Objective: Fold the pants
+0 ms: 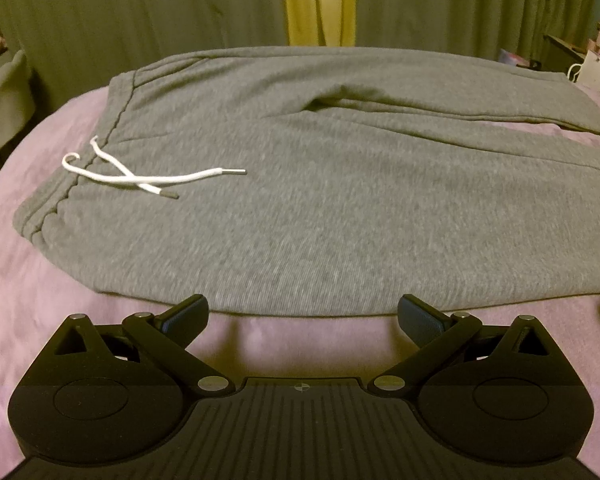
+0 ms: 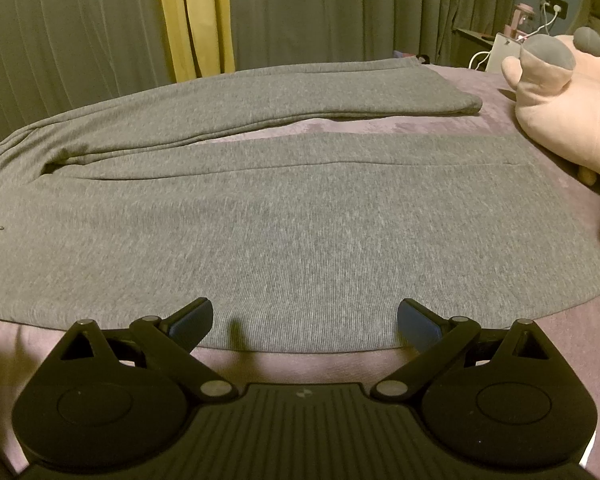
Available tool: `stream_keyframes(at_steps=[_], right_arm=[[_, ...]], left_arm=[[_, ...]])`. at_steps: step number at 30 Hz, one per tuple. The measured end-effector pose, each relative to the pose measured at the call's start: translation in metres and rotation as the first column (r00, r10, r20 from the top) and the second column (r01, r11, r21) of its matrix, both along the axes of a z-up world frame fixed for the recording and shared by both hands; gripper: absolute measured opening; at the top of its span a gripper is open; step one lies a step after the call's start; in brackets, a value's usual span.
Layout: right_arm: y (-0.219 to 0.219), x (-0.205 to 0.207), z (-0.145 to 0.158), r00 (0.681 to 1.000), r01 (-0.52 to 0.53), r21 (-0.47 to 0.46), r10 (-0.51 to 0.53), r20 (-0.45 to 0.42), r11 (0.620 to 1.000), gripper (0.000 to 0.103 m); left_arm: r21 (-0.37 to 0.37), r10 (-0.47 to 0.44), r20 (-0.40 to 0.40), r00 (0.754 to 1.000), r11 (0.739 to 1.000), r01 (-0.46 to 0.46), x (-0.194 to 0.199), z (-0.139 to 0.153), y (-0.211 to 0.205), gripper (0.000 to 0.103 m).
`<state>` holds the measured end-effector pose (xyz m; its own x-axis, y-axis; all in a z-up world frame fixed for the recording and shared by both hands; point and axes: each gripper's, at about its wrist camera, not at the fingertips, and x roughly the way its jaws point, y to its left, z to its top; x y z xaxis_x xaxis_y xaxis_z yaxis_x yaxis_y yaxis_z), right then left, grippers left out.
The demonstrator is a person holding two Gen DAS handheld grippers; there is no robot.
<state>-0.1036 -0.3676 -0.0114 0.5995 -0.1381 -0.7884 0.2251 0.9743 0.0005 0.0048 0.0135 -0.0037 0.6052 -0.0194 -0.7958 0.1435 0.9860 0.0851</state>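
Note:
Grey sweatpants (image 1: 300, 184) lie spread flat on a mauve bed (image 1: 28, 280), waistband at the left, legs running right. A white drawstring (image 1: 140, 176) lies crossed near the waistband. My left gripper (image 1: 302, 314) is open and empty, just above the near edge of the pants by the hip. In the right wrist view the pants (image 2: 300, 220) show both legs, the far leg (image 2: 300, 88) apart from the near one. My right gripper (image 2: 305, 320) is open and empty over the near leg's front edge.
A pink plush toy (image 2: 560, 100) with grey parts lies on the bed at the right, close to the leg cuffs. Green curtains with a yellow strip (image 1: 320, 0) hang behind the bed. A side table with chargers (image 2: 500, 44) stands at the back right.

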Motion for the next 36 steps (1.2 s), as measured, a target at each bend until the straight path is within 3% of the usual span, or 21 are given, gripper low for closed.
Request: stream_keyframes(at_steps=[36], right_arm=[[0.0017,0.0005,0.0002,1.000,0.001,-0.001,-0.001,-0.005,1.000,0.099]], left_arm=[[0.003,0.007,-0.013,1.000,1.000,-0.007,-0.0006,-0.0025,0.0002,0.103]])
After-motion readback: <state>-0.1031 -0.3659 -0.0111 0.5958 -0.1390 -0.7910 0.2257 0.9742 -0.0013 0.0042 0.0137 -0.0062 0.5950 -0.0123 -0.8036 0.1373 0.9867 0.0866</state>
